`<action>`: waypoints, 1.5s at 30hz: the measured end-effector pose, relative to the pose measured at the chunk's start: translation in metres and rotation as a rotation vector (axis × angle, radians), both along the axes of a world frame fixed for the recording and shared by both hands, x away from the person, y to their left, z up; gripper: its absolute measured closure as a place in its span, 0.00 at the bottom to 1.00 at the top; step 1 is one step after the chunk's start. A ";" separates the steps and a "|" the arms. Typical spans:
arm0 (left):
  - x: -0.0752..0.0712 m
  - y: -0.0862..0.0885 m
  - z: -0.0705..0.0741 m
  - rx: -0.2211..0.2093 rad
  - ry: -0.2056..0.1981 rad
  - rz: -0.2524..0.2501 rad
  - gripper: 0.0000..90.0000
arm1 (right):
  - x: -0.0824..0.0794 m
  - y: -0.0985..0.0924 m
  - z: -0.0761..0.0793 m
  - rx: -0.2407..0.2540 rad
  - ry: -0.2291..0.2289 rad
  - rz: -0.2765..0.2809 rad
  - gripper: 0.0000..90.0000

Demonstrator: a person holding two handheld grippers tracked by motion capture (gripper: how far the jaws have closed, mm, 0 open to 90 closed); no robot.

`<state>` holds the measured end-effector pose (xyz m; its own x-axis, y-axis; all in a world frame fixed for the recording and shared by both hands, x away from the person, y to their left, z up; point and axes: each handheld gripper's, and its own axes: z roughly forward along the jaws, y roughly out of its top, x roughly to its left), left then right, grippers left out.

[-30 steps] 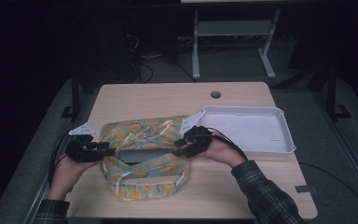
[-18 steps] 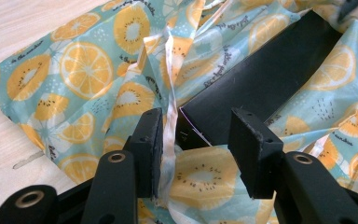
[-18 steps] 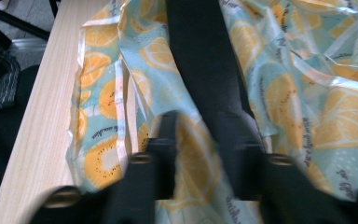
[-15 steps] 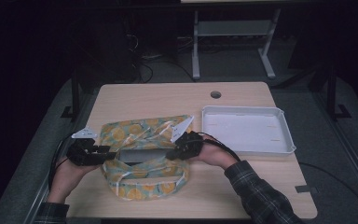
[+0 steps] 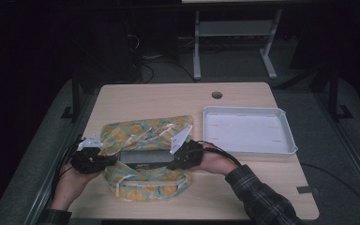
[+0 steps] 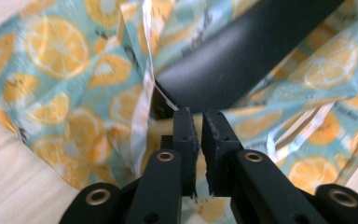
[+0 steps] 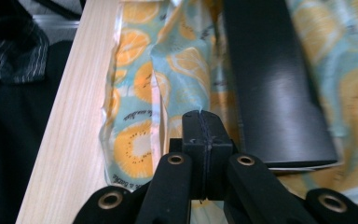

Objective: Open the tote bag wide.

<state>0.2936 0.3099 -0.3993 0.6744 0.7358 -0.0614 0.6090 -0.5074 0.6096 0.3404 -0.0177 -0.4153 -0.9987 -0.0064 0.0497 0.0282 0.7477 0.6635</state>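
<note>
A sheet of wrapping paper [image 5: 140, 131] printed with orange slices lies spread on the table, and a flat black box [image 5: 143, 157] rests on its middle. My left gripper [image 5: 110, 160] is at the box's left end. Its jaws have just been closing; a narrow gap remains between the pads [image 6: 186, 135], with a raised paper edge [image 6: 144, 93] beside their tips. My right gripper [image 5: 171, 165] is at the box's right end, and its jaws [image 7: 201, 114] are pressed together with a thin sliver of paper at the tips. The box [image 7: 270, 84] lies just to their right.
An empty white tray [image 5: 281, 140] stands right of the paper. The wooden table [image 5: 168, 98] has a round cable hole [image 5: 216, 95] near its far edge. A loose paper flap [image 5: 145, 185] lies toward the near edge. A metal stand [image 5: 234, 33] is on the dark floor beyond.
My right gripper moved from beside the tray toward the near left, onto the box's right end, and its jaws closed. The left gripper stayed put.
</note>
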 end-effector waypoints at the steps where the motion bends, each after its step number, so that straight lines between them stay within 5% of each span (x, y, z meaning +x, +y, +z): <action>1: 0.000 -0.001 -0.002 0.014 0.006 -0.003 0.94 | -0.002 0.002 -0.002 -0.006 -0.003 0.008 0.99; 3: -0.002 0.000 -0.002 0.023 0.002 -0.001 0.94 | -0.004 0.004 -0.004 -0.018 -0.005 0.020 0.99; 8: 0.002 0.000 0.012 -0.041 -0.053 0.024 0.89 | -0.005 0.006 -0.007 -0.026 -0.003 0.025 0.99; 12: 0.012 -0.005 0.013 -0.027 -0.066 0.019 0.92 | -0.004 0.006 -0.007 -0.027 -0.001 0.019 0.99; 25: 0.012 -0.018 -0.002 -0.011 -0.011 -0.039 0.99 | -0.002 0.004 -0.008 -0.029 0.000 0.009 0.99; 32: 0.000 -0.012 -0.004 0.006 0.007 -0.033 1.00 | -0.002 0.004 -0.008 -0.029 0.004 0.010 0.99; 45: 0.001 -0.004 -0.033 0.112 0.074 -0.023 1.00 | -0.001 0.005 -0.019 -0.089 -0.003 0.005 0.99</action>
<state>0.2946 0.3057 -0.4321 0.6881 0.7250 -0.0305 0.6378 -0.5842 0.5020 0.3390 -0.0122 -0.4346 -0.9988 -0.0076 0.0475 0.0222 0.8035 0.5948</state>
